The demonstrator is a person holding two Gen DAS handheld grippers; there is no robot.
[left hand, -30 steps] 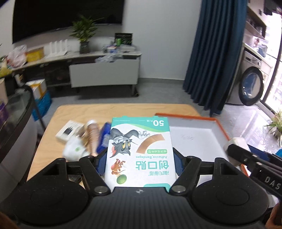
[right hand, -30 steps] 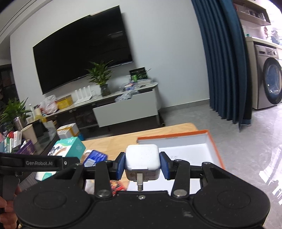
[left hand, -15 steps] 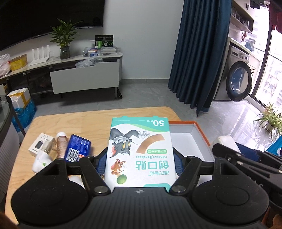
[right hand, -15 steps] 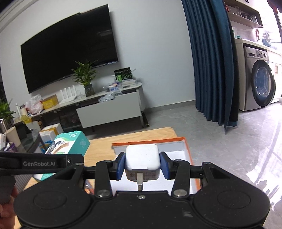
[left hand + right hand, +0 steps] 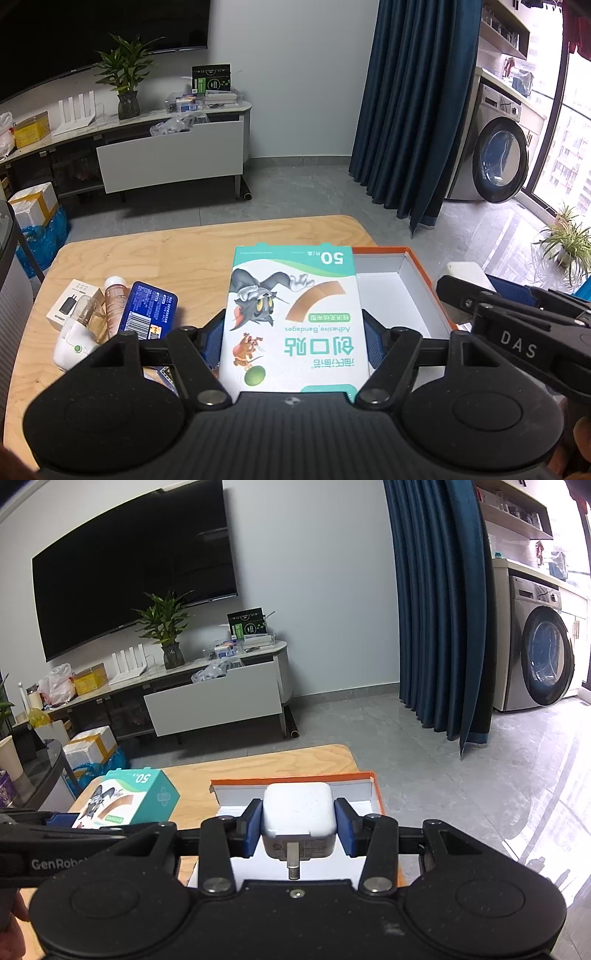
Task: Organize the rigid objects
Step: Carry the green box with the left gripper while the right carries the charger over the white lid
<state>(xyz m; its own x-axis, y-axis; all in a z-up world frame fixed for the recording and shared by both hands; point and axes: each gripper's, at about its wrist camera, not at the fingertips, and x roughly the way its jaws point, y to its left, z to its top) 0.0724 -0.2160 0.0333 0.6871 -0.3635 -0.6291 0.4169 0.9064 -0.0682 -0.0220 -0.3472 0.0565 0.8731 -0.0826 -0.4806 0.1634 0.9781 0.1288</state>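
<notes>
L gripper (image 5: 293,338) clamped on bandage box (image 5: 293,314) by long sides, held above table beside tray (image 5: 424,273). Thin card, light, prob crushable: gentle squeeze. R gripper (image 5: 298,827) clamped on charger (image 5: 298,814) over tray; hard, smooth, may slip.

Wooden table (image 5: 192,251) under orange-rimmed box (image 5: 424,280), blue tin (image 5: 147,310), bottle (image 5: 114,302).

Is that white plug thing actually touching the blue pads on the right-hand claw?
Touching. In the right wrist view, the white charger sits clamped between the right gripper's blue pads, both pressed against its sides with no gap.
</notes>
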